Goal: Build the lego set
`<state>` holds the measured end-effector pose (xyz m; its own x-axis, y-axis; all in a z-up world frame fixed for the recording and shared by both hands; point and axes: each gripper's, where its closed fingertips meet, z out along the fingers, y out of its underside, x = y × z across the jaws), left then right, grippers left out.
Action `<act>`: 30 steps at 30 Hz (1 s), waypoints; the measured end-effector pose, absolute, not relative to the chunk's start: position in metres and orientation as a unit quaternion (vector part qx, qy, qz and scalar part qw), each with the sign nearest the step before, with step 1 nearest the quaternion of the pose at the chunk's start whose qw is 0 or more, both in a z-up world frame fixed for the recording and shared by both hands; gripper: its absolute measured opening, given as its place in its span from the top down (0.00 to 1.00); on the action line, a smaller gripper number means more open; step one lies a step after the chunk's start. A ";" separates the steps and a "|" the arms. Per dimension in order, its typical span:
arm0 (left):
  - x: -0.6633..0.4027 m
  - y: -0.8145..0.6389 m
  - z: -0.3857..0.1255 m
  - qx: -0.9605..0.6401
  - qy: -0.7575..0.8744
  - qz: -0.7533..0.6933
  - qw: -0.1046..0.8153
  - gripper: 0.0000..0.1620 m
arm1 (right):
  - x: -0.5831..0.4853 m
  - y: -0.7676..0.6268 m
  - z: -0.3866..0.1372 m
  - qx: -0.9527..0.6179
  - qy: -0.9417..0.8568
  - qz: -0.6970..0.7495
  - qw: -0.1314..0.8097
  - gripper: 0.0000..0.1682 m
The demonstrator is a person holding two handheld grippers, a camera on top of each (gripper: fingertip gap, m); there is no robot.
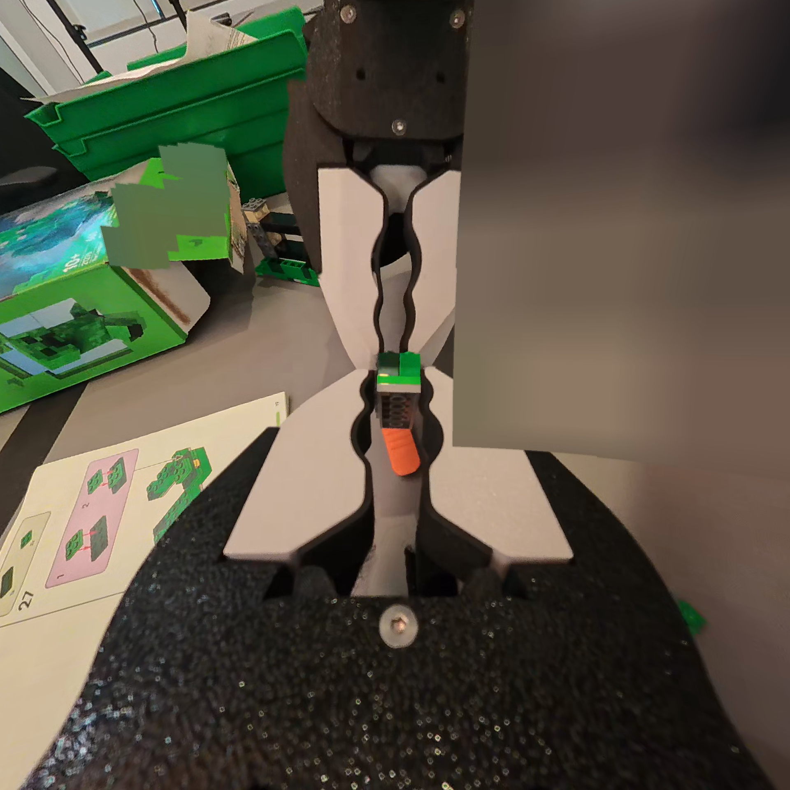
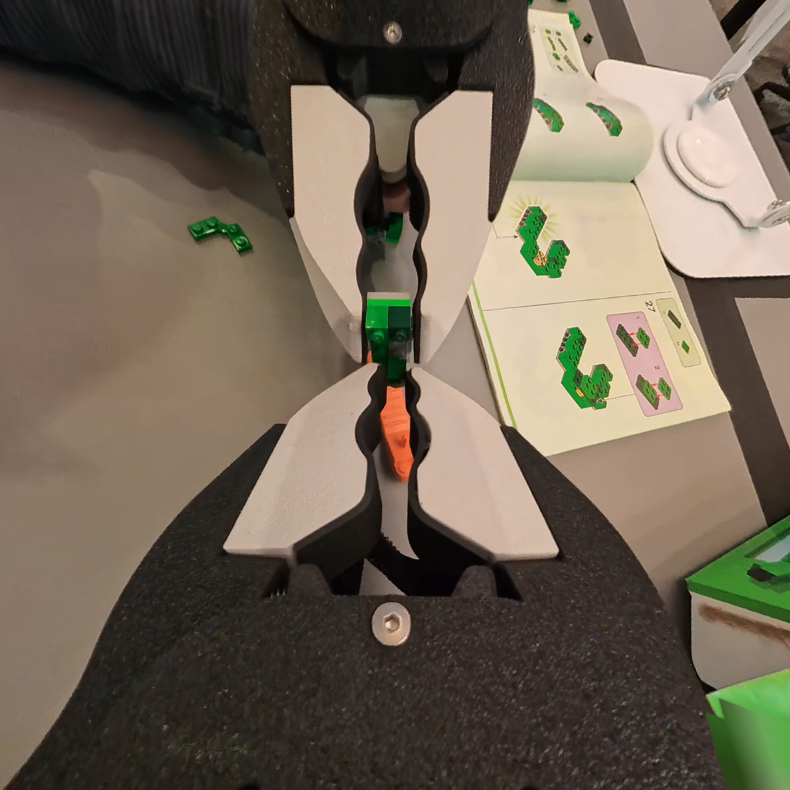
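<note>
A small lego assembly (image 1: pixel 399 376) of light and dark green bricks on a grey plate is held in the air between both grippers, which meet tip to tip. My left gripper (image 1: pixel 399 382) is shut on its green end; in the right wrist view the left gripper (image 2: pixel 389 337) shows at the far side, around the green bricks (image 2: pixel 387 327). My right gripper (image 2: pixel 391 372) is shut on the near, dark green end; in the left wrist view the right gripper (image 1: pixel 399 348) comes in from above. An orange piece (image 2: pixel 397 431) hangs below the joint and also shows in the left wrist view (image 1: pixel 402 455).
The open instruction booklet (image 2: pixel 598 342) lies on the grey table, also in the left wrist view (image 1: pixel 107 513). The green lego box (image 1: pixel 77 333), stacked green bins (image 1: pixel 171 107) and a partial build (image 1: pixel 282 252) stand behind. Loose green plates (image 2: pixel 220 233) lie left; a white stand (image 2: pixel 705 171) is far right. The grippers are tip to tip, or close to it. From the right gripper's tips to the orange piece (image 2: pixel 397 431) is close to 4 cm.
</note>
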<state>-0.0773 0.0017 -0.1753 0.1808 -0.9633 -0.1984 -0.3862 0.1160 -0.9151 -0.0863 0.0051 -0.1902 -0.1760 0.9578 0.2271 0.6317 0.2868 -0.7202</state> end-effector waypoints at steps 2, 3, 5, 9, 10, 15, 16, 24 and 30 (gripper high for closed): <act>-0.077 0.002 -0.175 -0.594 0.568 -0.297 0.486 0.89 | -0.086 0.006 -0.192 -0.545 -0.733 0.229 0.337 0.96; -0.077 0.002 -0.175 -0.594 0.568 -0.296 0.487 0.89 | -0.086 0.005 -0.192 -0.546 -0.734 0.225 0.337 0.96; -0.077 0.002 -0.174 -0.592 0.567 -0.296 0.491 0.89 | -0.087 0.005 -0.191 -0.546 -0.734 0.219 0.338 0.96; -0.077 0.002 -0.166 -0.585 0.554 -0.312 0.503 0.89 | -0.088 0.005 -0.184 -0.544 -0.730 0.222 0.348 0.96; -0.077 0.002 -0.164 -0.583 0.551 -0.317 0.506 0.89 | -0.088 0.005 -0.182 -0.543 -0.728 0.225 0.352 0.96; -0.076 -0.002 -0.160 -0.571 0.551 -0.334 0.509 0.89 | -0.088 0.000 -0.177 -0.531 -0.730 0.242 0.355 0.96; -0.076 -0.003 -0.160 -0.568 0.553 -0.335 0.508 0.89 | -0.088 -0.001 -0.177 -0.530 -0.731 0.247 0.352 0.96; -0.077 -0.005 -0.145 -0.548 0.534 -0.354 0.538 0.89 | -0.092 -0.002 -0.164 -0.517 -0.714 0.281 0.380 0.96; -0.079 -0.004 -0.141 -0.543 0.525 -0.360 0.547 0.89 | -0.094 -0.001 -0.160 -0.514 -0.699 0.303 0.394 0.96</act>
<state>-0.0786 -0.0037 -0.1413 0.1891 -0.9648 -0.1829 -0.1761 0.1499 -0.9729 -0.0944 -0.0014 -0.1602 -0.1613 0.9576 0.2387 0.4807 0.2874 -0.8284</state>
